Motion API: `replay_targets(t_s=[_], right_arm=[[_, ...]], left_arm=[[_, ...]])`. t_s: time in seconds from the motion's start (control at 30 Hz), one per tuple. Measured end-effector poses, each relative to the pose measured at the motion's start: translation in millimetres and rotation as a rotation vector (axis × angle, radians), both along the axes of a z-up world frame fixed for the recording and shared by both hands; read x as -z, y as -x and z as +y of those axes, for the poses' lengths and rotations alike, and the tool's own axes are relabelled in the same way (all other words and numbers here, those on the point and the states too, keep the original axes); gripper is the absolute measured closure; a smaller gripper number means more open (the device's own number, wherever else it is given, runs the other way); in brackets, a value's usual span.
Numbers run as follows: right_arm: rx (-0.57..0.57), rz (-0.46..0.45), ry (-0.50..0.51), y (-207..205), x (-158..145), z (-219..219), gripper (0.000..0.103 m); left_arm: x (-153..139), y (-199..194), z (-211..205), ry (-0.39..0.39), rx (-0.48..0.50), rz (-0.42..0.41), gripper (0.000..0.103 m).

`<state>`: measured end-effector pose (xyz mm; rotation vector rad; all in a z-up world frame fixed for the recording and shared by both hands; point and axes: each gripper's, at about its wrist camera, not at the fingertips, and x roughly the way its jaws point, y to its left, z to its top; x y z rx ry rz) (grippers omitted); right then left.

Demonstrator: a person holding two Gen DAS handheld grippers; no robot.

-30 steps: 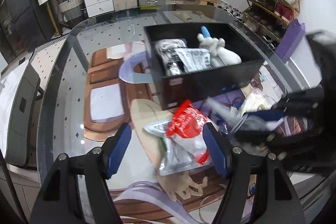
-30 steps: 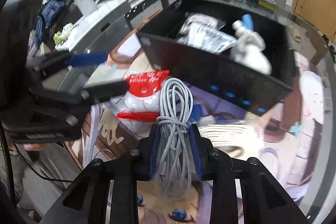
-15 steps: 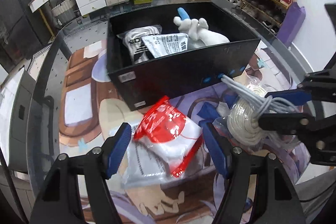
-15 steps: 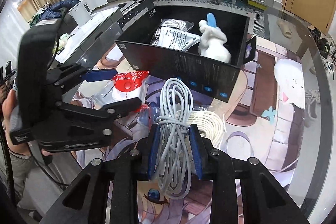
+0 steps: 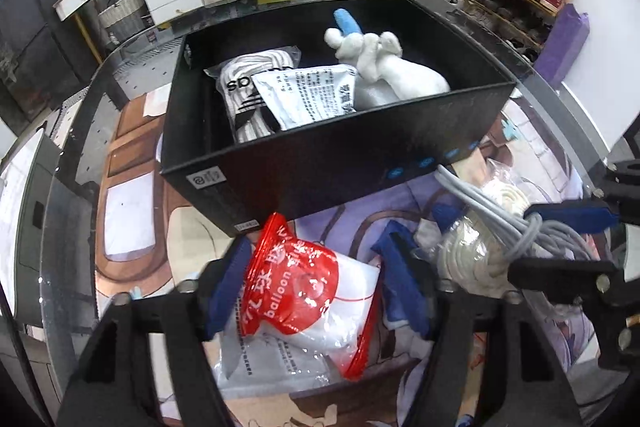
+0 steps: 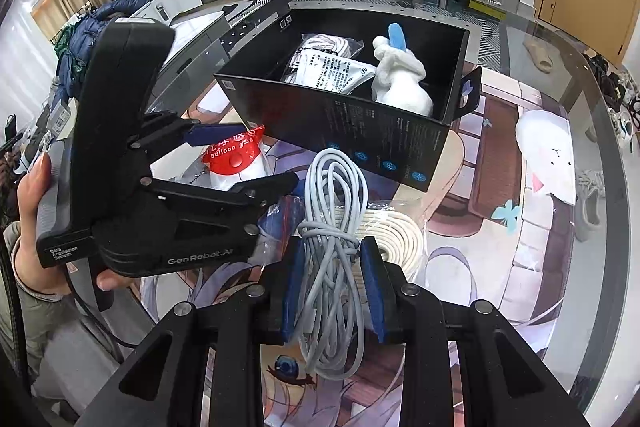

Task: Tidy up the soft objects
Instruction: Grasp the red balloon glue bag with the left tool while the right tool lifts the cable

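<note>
Left wrist view: left gripper [image 5: 316, 287] closing around balloon bag [image 5: 308, 291]; right gripper [image 6: 332, 287] clamped on grey cable [image 6: 334, 227].

- Balloon packet [image 5: 308, 291]: red-and-white plastic, lying crumpled before the black box [image 5: 340, 167].
- Grey cable bundle [image 6: 332, 267]: coiled, tied, upright.
- White plush toy [image 5: 384, 71]: inside box.

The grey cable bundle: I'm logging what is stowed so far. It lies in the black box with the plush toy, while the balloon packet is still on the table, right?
Not quite. The grey cable bundle is not in the black box; the right gripper holds it above the table, as the right wrist view shows. The plush toy is in the box, and the balloon packet is on the table.
</note>
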<state>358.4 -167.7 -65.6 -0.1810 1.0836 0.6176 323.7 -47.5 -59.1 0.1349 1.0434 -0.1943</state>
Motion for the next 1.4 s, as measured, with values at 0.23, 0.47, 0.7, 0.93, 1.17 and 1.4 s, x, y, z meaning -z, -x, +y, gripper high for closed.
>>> replay_targets(t_s=[0.23, 0.47, 0.7, 0.93, 1.17, 1.4], right_arm=[[0.000, -0.001, -0.003, 1.8, 0.6, -1.5, 0.074], [-0.029, 0.002, 0.004, 9.5, 2.0, 6.1, 0.074], [-0.104, -0.060, 0.120, 24.0, 8.4, 30.8, 0.074], [-0.126, -0.069, 0.138, 29.4, 17.1, 36.0, 0.069], [-0.118, -0.059, 0.148, 35.3, 15.5, 36.8, 0.066], [-0.116, -0.050, 0.152, 43.8, 14.5, 39.1, 0.075]], left_arm=[[-11.7, 20.8, 1.2, -0.010, 0.078, -0.017, 0.049], [-25.0, 50.8, -6.0, -0.011, 0.182, -0.064, 0.049], [-4.8, 52.9, -6.0, -0.040, 0.139, -0.001, 0.038], [-2.3, 63.7, -8.9, -0.068, 0.125, -0.001, 0.029], [-5.4, 74.1, -6.5, -0.058, 0.139, 0.016, 0.026], [-2.9, 71.9, -7.6, -0.092, 0.141, 0.018, 0.046]])
